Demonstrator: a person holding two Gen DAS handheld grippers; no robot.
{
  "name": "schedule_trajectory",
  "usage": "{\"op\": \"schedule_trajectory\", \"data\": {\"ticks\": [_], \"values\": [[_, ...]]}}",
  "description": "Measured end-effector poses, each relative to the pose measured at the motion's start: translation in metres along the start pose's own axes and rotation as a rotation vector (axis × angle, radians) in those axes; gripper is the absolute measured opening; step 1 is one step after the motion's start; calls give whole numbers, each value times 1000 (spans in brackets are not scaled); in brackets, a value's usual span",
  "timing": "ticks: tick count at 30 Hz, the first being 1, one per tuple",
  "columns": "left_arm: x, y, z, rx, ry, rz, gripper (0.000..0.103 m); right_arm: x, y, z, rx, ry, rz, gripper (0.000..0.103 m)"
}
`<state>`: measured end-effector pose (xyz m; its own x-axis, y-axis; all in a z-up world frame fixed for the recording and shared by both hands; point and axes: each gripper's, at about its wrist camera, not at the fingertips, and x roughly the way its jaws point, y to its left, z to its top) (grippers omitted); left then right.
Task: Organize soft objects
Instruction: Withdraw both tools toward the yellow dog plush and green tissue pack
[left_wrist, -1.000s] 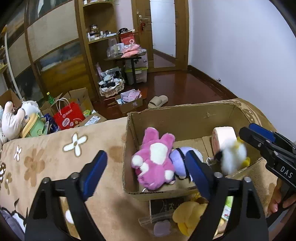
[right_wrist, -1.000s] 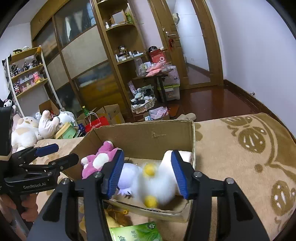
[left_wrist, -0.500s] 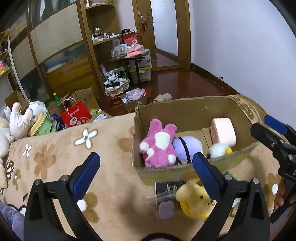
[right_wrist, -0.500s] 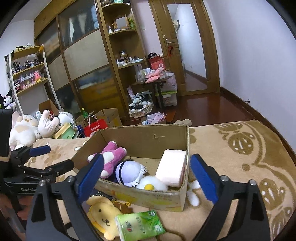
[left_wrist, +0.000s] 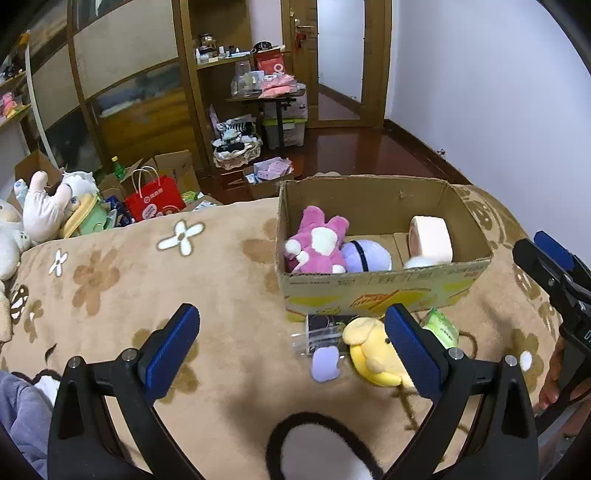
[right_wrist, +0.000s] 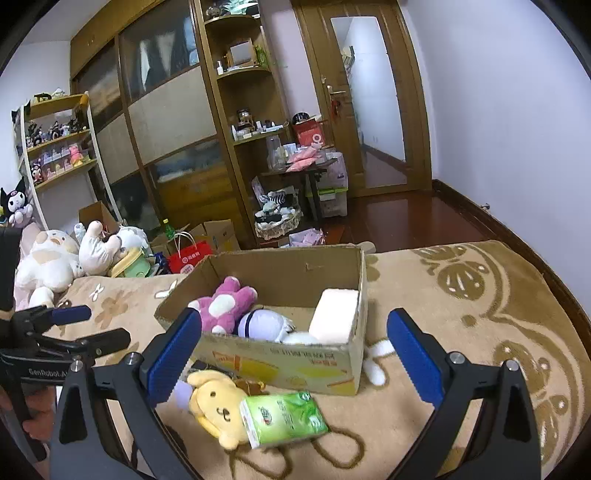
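Note:
A cardboard box (left_wrist: 388, 295) (right_wrist: 280, 369) stands on the brown blanket. Inside lie a pink plush (left_wrist: 317, 247) (right_wrist: 225, 306), a purple plush (left_wrist: 365, 254) (right_wrist: 262, 325), a white duck plush (left_wrist: 417, 261) (right_wrist: 301, 338) and a pink roll cushion (left_wrist: 432, 240) (right_wrist: 334, 314). In front of the box lie a yellow dog plush (left_wrist: 373, 350) (right_wrist: 218, 406) and a green tissue pack (left_wrist: 441, 328) (right_wrist: 282, 419). My left gripper (left_wrist: 291, 347) is open and empty, above the blanket. My right gripper (right_wrist: 295, 358) is open and empty, back from the box.
A clear packet with a purple tag (left_wrist: 321, 343) lies beside the yellow plush. A black-and-white plush (left_wrist: 317, 454) sits at the near edge. Large plush toys (right_wrist: 55, 258) pile at the left. A red bag (left_wrist: 155, 203), boxes and shelves stand on the floor beyond.
The right gripper opened and dropped the white duck plush into the box. Both grippers pulled back and up from the box.

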<state>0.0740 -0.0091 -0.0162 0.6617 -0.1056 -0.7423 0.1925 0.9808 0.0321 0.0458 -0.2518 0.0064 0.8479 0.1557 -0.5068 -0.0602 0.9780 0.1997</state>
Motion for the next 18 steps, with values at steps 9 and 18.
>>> {"op": "schedule_trajectory", "data": {"ticks": [9,18], "values": [[-9,-1,-15,24,31,38,99,-11,5,-18,-17,45,-10,103],[-4,0,-17,26,64,42,99,-7,18,-31,-61,87,-29,103]]}}
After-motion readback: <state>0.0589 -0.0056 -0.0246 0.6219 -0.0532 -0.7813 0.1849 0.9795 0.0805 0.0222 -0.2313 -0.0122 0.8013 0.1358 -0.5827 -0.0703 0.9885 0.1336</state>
